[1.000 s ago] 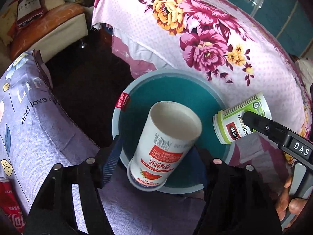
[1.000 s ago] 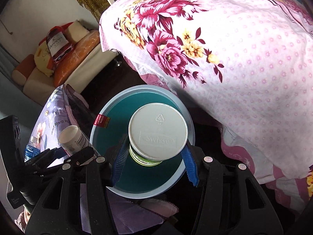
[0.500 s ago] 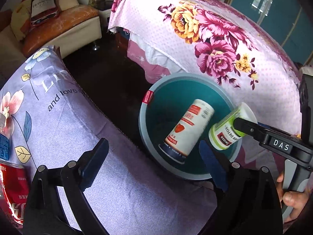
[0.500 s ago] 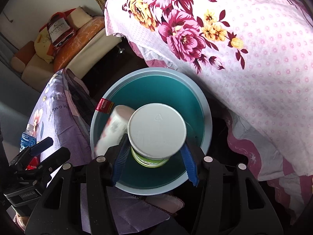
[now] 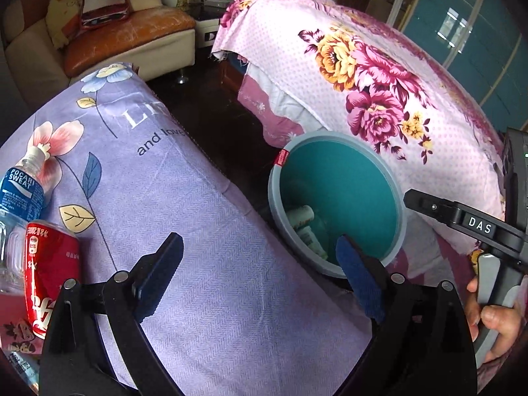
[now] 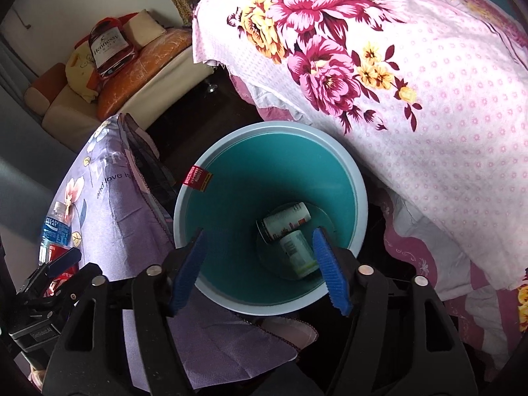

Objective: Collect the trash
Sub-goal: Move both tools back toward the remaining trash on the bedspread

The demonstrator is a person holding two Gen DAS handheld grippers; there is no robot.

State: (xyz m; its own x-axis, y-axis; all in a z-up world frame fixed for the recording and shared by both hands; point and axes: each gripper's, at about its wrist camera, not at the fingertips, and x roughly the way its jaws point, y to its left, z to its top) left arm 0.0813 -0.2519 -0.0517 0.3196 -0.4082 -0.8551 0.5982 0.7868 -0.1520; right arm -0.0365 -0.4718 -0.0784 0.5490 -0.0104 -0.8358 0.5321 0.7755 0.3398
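A teal bin [image 6: 358, 191] with a pale blue rim stands on the floor between two covered surfaces; it also shows in the left wrist view [image 5: 396, 204]. Two containers lie at its bottom: a white cup with red print [image 6: 285, 221] and a white-green Swisse bottle [image 6: 298, 252]. My right gripper [image 6: 260, 269] is open and empty above the bin's near rim. My left gripper [image 5: 260, 275] is open and empty over the purple cloth, left of the bin. A red can [image 5: 49, 274] and a Pocari Sweat bottle [image 5: 18, 201] lie at the left on the purple cloth.
A purple floral cloth [image 5: 165, 198] covers the surface at left. A pink floral cover [image 5: 379, 82] drapes the surface at right, beside the bin. A sofa with cushions [image 5: 109, 33] stands at the back. The dark floor [image 5: 211, 109] runs between them.
My left gripper let go of the red-print cup, then my right gripper let go of the Swisse bottle; both now lie in the bin. The left gripper drew back over the purple cloth.
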